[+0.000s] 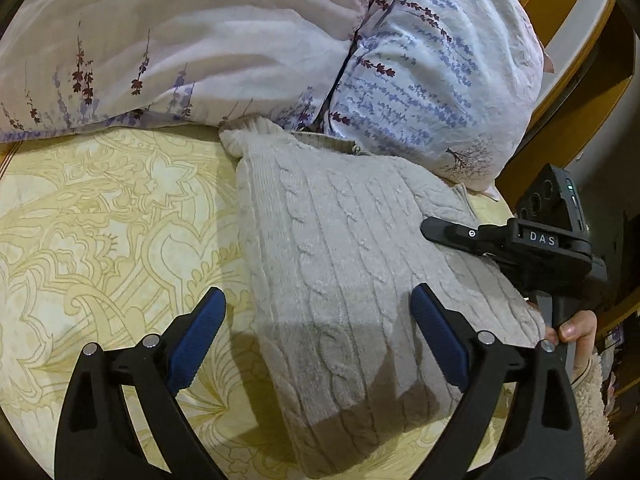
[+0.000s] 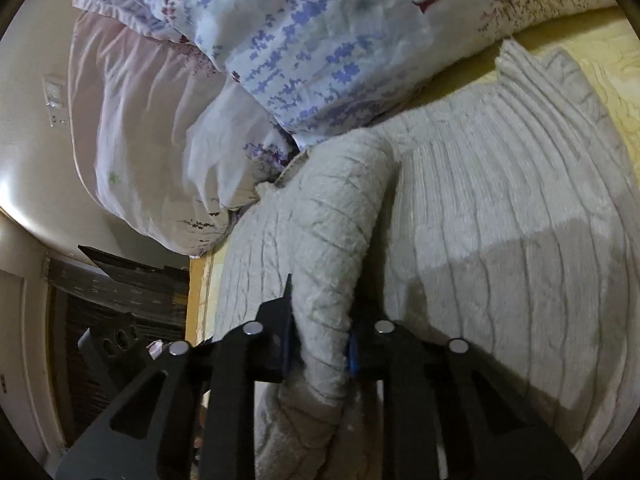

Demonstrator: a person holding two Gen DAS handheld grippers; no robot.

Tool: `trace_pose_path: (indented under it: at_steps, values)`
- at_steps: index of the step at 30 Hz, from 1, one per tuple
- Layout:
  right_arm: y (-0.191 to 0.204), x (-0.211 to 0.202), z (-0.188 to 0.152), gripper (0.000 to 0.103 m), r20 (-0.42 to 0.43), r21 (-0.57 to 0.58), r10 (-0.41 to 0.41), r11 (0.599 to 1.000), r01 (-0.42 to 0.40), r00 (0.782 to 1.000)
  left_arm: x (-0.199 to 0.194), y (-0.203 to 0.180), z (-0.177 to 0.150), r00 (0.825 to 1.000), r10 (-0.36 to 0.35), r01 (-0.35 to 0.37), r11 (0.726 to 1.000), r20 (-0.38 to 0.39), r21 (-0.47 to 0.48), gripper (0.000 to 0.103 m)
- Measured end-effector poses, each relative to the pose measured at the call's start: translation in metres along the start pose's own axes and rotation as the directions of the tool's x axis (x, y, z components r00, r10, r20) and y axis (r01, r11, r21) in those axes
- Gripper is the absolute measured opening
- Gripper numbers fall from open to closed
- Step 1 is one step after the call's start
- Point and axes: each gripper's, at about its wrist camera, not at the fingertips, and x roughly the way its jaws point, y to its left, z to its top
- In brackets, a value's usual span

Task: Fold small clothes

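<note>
A pale grey cable-knit sweater (image 1: 340,264) lies on the yellow patterned bedsheet (image 1: 112,216), its top tucked under the duvet. My left gripper (image 1: 320,296) hangs open just above the sweater's near part; its blue pads (image 1: 200,336) stand wide apart with nothing between them. In the right wrist view the sweater (image 2: 500,200) fills the frame, and my right gripper (image 2: 320,336) is shut on a raised roll of its knit, seemingly a sleeve (image 2: 332,216). From the left wrist view the right gripper (image 1: 452,234) rests at the sweater's right edge, with a hand (image 1: 576,332) on its handle.
A floral duvet (image 1: 240,48) and pillow (image 1: 436,80) are piled along the far side of the sweater, touching it. A wooden bed frame (image 1: 560,92) runs past the pillow. The bed's edge (image 2: 198,292) and dark floor lie left of the right gripper.
</note>
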Motion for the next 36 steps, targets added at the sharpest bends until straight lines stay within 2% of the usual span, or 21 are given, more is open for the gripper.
trace_pose_path:
  at_steps: [8, 15, 20, 26, 34, 36]
  values:
    - [0.018, -0.013, -0.001, 0.016, 0.042, -0.114, -0.074, 0.99, 0.078, 0.996, 0.001, -0.008, 0.0, 1.0, 0.027, -0.027, 0.999, 0.001, 0.026, 0.102]
    - [0.023, -0.038, -0.003, 0.015, 0.085, -0.195, -0.183, 0.961, 0.197, 0.979, 0.0, -0.015, -0.001, 1.0, 0.026, -0.026, 0.999, -0.003, 0.036, 0.102]
    - [0.017, -0.064, -0.005, 0.015, 0.139, -0.232, -0.285, 0.922, 0.311, 0.948, 0.003, -0.023, -0.004, 1.0, 0.01, -0.01, 0.999, -0.011, 0.043, 0.102]
    - [0.002, -0.092, -0.001, 0.015, 0.217, -0.24, -0.411, 0.856, 0.457, 0.885, 0.008, -0.036, -0.007, 1.0, -0.007, 0.009, 0.998, -0.021, 0.067, 0.102]
    - [-0.009, -0.107, 0.004, 0.015, 0.275, -0.21, -0.435, 0.843, 0.495, 0.858, 0.011, -0.052, -0.012, 0.999, -0.042, 0.044, 0.995, -0.016, 0.091, 0.102]
    - [-0.016, -0.101, 0.005, 0.017, 0.25, -0.214, -0.447, 0.839, 0.5, 0.859, 0.013, -0.052, -0.013, 0.997, -0.067, 0.068, 0.994, -0.025, 0.08, 0.102]
